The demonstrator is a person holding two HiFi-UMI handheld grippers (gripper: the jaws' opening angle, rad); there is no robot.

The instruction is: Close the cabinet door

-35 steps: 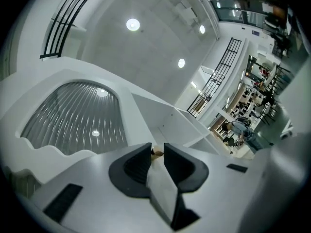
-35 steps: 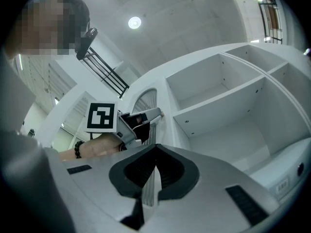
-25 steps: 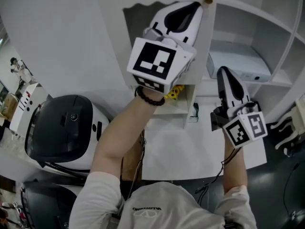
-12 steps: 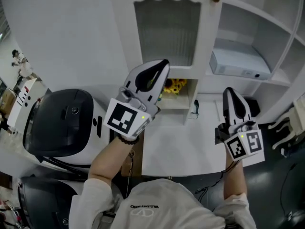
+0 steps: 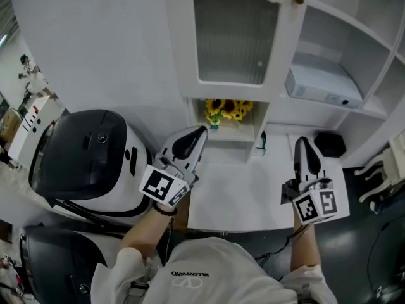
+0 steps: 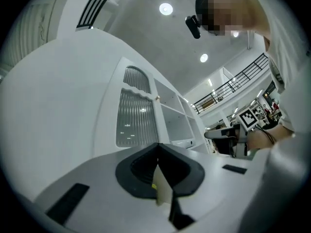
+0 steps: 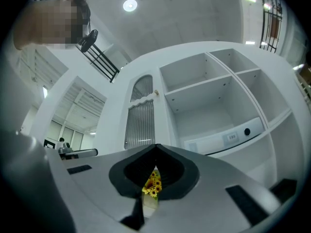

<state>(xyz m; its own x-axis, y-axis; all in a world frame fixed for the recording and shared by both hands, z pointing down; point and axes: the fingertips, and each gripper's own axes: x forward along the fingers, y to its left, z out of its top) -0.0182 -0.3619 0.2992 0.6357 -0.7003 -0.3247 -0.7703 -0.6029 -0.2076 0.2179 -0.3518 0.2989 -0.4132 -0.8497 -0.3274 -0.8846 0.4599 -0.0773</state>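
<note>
Holding the left gripper [image 5: 201, 130] and right gripper [image 5: 301, 141] clenched and empty, below a shut cabinet door [image 5: 235, 40].

Head view: hovering well apart over the white table [image 5: 240, 195], with the door sitting flush in its frame above the sunflowers [image 5: 226, 109]. Left gripper view: pressing jaws together on nothing, facing the ribbed door panel [image 6: 132, 123]. Right gripper view: meeting at the tips likewise, pointing toward door and sunflowers [image 7: 153, 183].

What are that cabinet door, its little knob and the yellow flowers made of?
The cabinet door looks like smooth white-painted wood. Its pane seems frosted glass or plastic: fine upright ribs, soft shine. The knob looks like bare wood, tan and matte. The sunflowers are probably fabric or plastic, but too small to tell.
</note>
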